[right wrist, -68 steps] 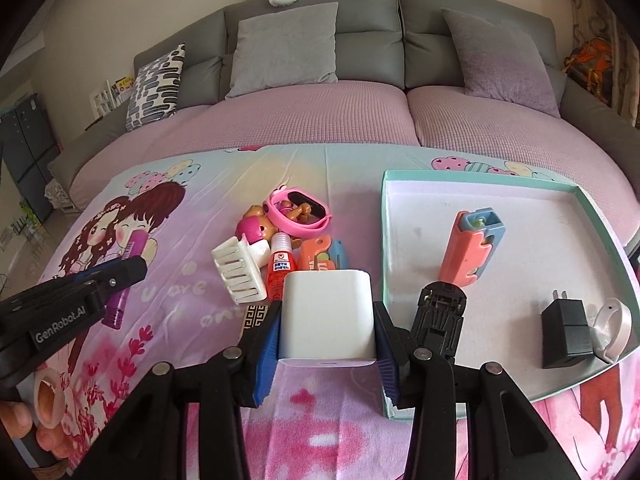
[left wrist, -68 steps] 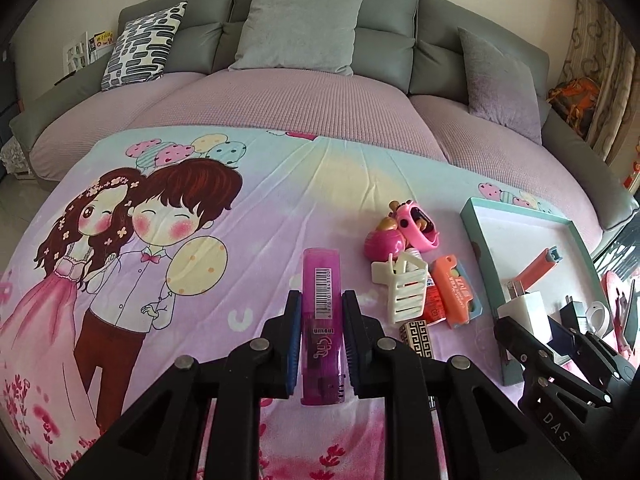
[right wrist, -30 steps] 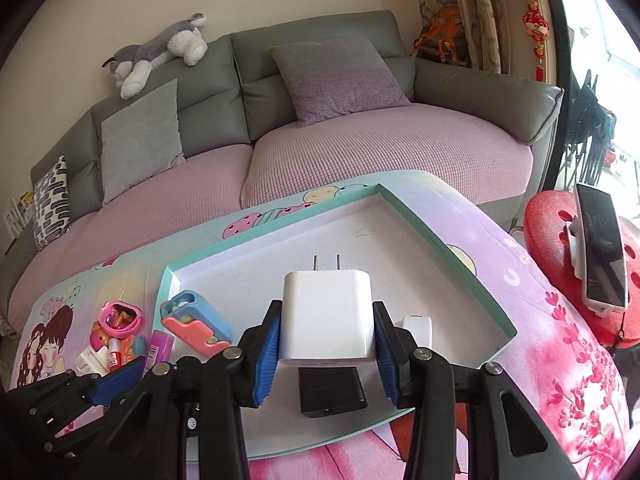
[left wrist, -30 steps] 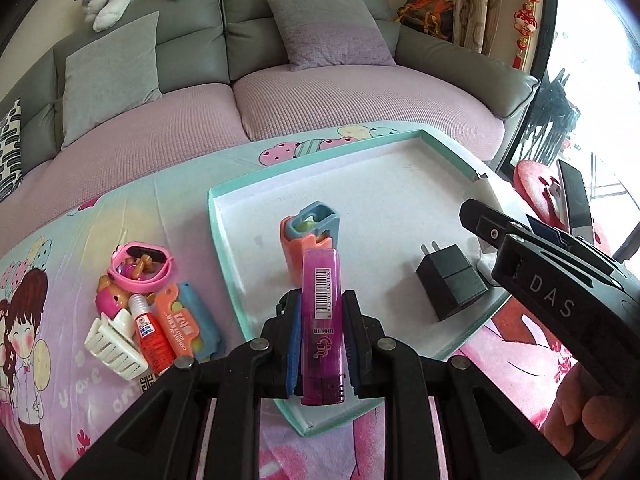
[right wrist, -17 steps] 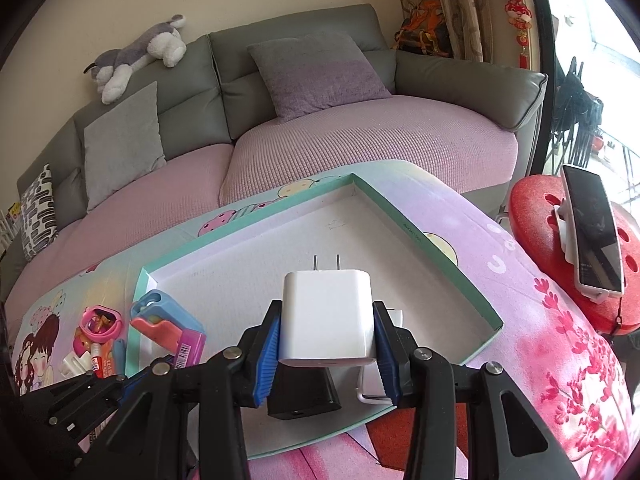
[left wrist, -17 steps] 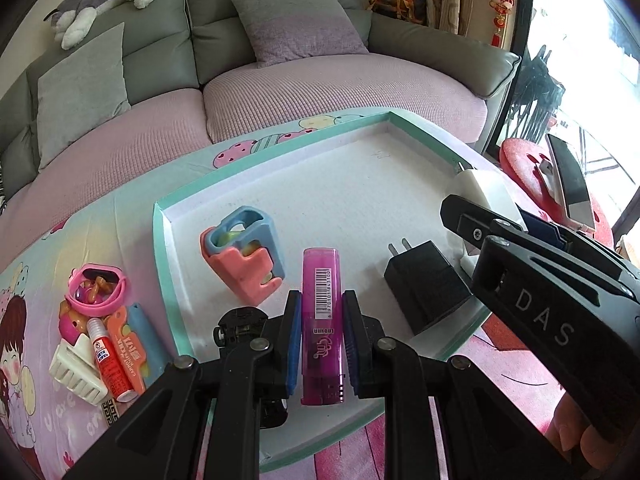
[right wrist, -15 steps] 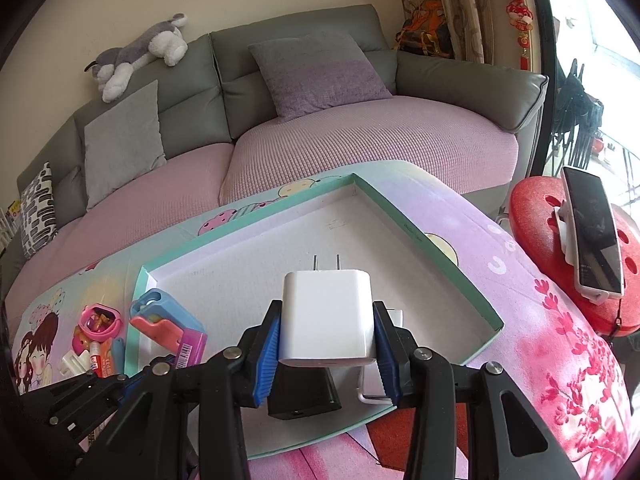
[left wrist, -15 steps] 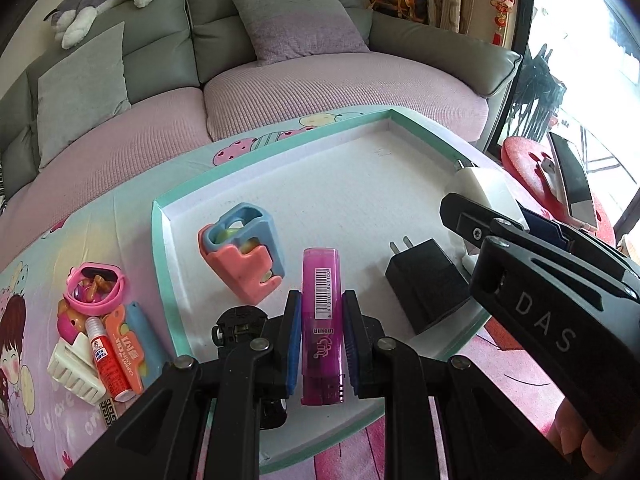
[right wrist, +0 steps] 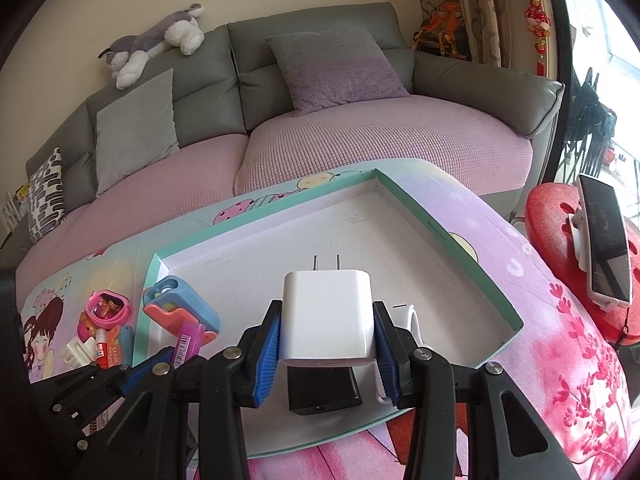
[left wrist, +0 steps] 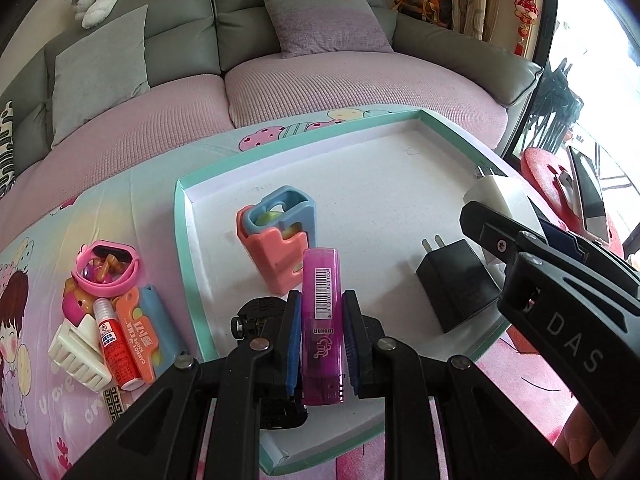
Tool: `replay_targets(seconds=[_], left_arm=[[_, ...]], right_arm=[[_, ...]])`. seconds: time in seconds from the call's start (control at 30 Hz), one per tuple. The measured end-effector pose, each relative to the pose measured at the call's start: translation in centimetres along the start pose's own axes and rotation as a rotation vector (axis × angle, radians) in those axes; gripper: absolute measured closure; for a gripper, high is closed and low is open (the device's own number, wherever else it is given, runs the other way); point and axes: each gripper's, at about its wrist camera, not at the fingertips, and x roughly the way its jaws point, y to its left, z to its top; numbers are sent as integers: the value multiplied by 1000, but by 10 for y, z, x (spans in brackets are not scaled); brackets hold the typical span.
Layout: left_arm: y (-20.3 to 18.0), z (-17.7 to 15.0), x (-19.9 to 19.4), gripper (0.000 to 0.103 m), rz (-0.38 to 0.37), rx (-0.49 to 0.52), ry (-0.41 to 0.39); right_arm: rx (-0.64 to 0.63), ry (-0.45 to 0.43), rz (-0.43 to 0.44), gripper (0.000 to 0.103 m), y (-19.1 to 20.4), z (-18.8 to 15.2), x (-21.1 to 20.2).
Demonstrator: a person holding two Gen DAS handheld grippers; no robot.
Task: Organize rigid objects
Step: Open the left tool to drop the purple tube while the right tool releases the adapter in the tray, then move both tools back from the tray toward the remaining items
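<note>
Jaws of the right gripper (right wrist: 326, 354) partly hide a black charger (right wrist: 323, 390).

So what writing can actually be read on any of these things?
"DAS": on the right gripper, seen from the left wrist.
"CARROT KNIFE": orange carrot knife.
Purple lighter: barcode digits and logo too small to read.
Red glue tube: label blurred.

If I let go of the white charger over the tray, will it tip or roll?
The white charger is boxy with flat faces, so it probably won't roll. It looks rigid and light. Landing prongs-first it might topple flat, possibly onto the black charger below.
</note>
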Motion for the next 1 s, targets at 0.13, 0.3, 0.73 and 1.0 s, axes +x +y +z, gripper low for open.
replay_targets(seconds=[0.13, 0.3, 0.73, 1.0], left_arm=[[5, -1, -2, 82, 15, -11, 12], [17, -3, -7, 81, 26, -50, 24], [70, -12, -36, 64, 103, -189, -4], [117, -22, -50, 37, 215, -321, -28]], right_arm=[[-12, 11, 9, 58, 4, -1, 3], [-38, 27, 10, 58, 10, -3, 6], [-66, 39, -8, 57, 16, -4, 7], [-76, 22, 3, 44, 28, -2, 3]])
